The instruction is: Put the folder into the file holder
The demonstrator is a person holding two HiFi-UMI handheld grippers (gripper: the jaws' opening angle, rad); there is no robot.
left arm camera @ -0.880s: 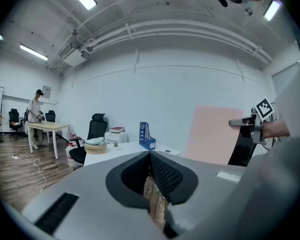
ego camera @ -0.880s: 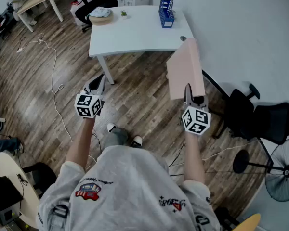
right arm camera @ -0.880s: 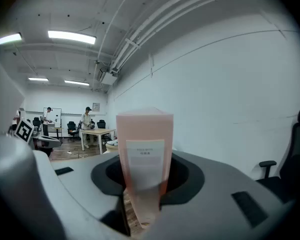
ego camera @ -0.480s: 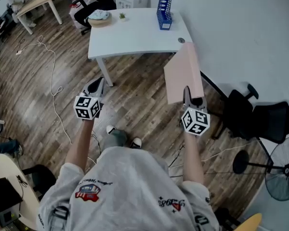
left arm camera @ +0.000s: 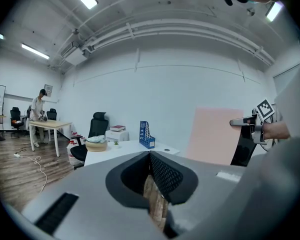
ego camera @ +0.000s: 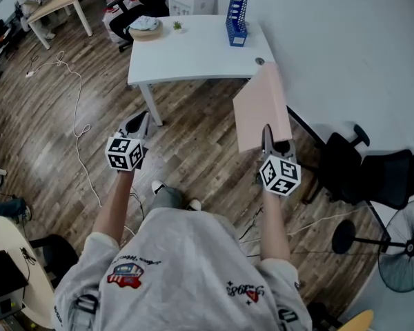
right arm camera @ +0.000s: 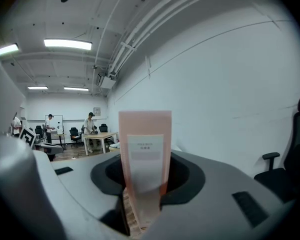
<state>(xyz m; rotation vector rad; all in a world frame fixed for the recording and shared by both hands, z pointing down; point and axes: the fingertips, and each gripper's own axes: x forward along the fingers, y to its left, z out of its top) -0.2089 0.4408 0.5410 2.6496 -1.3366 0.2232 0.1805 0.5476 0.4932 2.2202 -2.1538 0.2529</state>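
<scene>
The hand-held gripper (right arm camera: 143,200) clamps an upright pink folder (right arm camera: 140,122) (white label (right arm camera: 146,156) on its spine)

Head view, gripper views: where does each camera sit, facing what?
Head view: on the person's head, looking steeply down; both arms, left gripper, right gripper, flat pink folder.
Left gripper view: on that gripper, facing the blue mesh file holder; shut jaws.
Right gripper view: along jaws clamping the folder.
All share the folder.
</scene>
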